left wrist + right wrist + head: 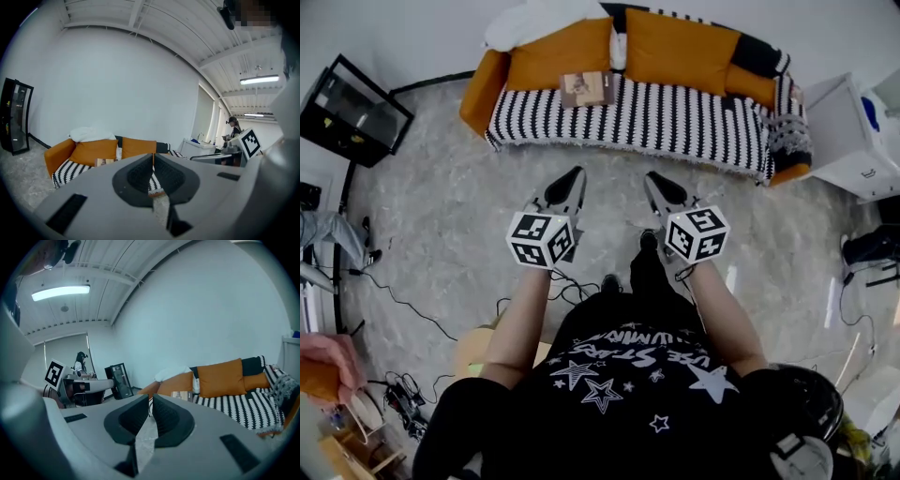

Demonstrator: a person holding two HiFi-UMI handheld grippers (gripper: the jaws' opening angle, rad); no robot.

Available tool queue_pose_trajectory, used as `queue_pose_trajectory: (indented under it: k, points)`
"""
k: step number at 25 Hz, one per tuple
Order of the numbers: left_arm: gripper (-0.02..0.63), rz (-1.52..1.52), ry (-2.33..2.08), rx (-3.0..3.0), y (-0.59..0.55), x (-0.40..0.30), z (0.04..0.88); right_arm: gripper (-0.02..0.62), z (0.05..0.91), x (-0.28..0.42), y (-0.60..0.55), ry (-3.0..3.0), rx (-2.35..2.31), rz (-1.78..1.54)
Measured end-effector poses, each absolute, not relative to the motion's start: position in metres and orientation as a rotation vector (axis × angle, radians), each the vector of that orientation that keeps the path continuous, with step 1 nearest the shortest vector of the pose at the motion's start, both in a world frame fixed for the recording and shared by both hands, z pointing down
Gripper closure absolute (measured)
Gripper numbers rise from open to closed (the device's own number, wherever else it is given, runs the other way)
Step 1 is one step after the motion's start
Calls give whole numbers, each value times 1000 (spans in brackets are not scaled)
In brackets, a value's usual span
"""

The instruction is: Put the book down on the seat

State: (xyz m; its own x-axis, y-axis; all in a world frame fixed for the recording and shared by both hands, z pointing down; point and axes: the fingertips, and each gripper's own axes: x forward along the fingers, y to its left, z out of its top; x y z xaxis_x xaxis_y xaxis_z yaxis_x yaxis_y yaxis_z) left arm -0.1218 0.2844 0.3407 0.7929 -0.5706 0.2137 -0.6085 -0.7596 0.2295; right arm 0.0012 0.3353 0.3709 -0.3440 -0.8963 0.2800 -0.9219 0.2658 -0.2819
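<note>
A: where's the book [586,88] at?
B: lying flat on the striped sofa seat [675,117], up against the orange cushions [558,54]. left gripper [571,179] and right gripper [658,184] both have jaws pressed together, holding nothing.

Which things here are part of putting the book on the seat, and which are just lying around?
Job in hand:
book, lying on the striped seat
left gripper and right gripper, both shut, nothing held

Lying about:
orange cushions
white blanket
black glass cabinet
floor cables
</note>
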Motion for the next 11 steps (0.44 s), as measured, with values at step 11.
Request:
queue_pose_trajectory:
  k: [11]
  points:
    - [591,180,-937,2697,304,-151,338,554,364,-28,349,-2470,1738,586]
